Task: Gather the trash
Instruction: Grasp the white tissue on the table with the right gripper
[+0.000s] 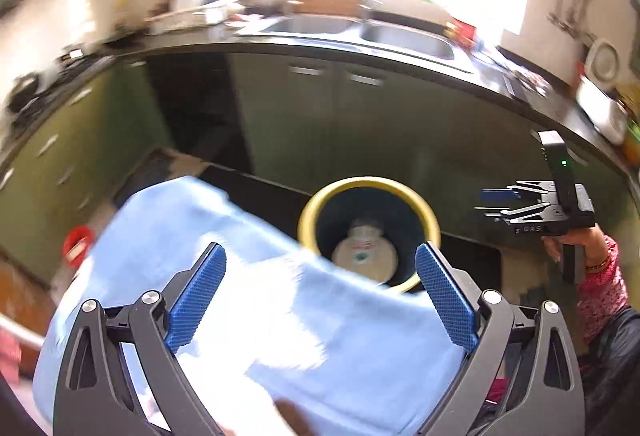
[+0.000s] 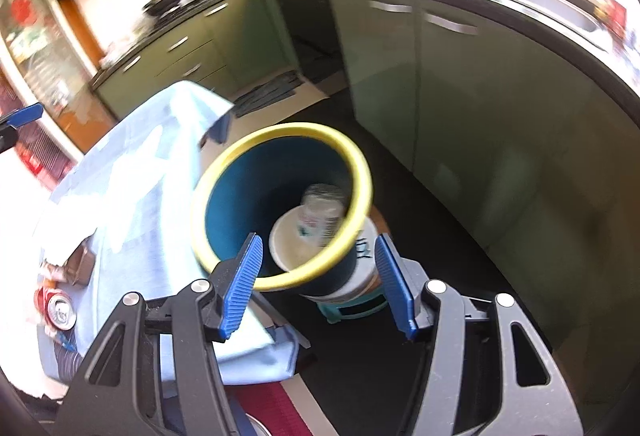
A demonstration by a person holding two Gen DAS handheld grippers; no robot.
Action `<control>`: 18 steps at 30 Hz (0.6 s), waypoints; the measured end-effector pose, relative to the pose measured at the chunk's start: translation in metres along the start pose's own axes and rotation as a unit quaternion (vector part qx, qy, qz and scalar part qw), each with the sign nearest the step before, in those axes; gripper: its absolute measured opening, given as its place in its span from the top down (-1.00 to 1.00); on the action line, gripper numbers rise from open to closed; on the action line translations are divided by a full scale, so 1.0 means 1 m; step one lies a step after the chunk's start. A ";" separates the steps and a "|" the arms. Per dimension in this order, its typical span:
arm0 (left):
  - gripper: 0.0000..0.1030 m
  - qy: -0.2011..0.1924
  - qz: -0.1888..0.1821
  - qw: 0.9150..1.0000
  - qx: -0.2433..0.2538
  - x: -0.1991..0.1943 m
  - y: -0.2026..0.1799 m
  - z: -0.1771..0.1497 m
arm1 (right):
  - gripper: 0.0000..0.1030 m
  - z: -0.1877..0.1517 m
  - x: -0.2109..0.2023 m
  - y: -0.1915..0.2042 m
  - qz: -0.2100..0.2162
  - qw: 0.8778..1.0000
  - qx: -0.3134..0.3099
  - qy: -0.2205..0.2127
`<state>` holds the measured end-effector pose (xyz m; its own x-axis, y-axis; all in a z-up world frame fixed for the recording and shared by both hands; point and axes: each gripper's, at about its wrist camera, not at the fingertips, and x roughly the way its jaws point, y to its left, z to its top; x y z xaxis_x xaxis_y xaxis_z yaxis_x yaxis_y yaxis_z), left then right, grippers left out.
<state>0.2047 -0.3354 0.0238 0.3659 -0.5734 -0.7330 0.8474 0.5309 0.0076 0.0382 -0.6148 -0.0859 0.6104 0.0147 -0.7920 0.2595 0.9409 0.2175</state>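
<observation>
Both claws gape empty — left claw (image 1: 320, 288), right claw (image 2: 318, 286) — above the bin (image 2: 224, 196) holding a bottle (image 2: 320, 214).

My left gripper (image 1: 320, 296) and right gripper (image 2: 318, 286) look alike: black linkage frames, silver screw heads, blue textured pads (image 1: 196, 300); my hand (image 1: 576, 240) shows a pink patterned sleeve and bangle

One bin (image 2: 280, 204) with a yellow rim is standing on the floor, and two pieces of trash are lying in it: one white cup (image 2: 294, 246) and one bottle (image 2: 322, 214). One red can (image 2: 56, 308) is lying on one blue cloth (image 2: 132, 188). Two sink basins (image 1: 360, 30) are showing along the counter.
</observation>
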 end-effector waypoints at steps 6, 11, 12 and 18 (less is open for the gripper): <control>-0.91 -0.060 0.096 0.991 -0.077 -0.070 0.069 -0.065 | -0.09 0.012 0.021 0.078 0.049 0.994 -0.088 0.031; -0.91 -0.095 0.159 0.969 -0.166 -0.104 0.133 -0.129 | -0.09 0.021 0.036 0.151 0.094 0.980 -0.165 0.060; -0.91 -0.098 0.175 0.964 -0.177 -0.106 0.145 -0.141 | -0.09 0.023 0.039 0.168 0.104 0.976 -0.179 0.065; -0.91 -0.104 0.266 0.925 -0.253 -0.105 0.198 -0.217 | -0.02 0.031 0.053 0.251 0.131 0.958 -0.241 0.083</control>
<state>0.2499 -0.0346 -0.0451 0.7893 -0.2276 -0.5703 0.2582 0.9657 -0.0280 0.1590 -0.3882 -0.0552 0.4700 0.2874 -0.8346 -0.2864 0.9440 0.1638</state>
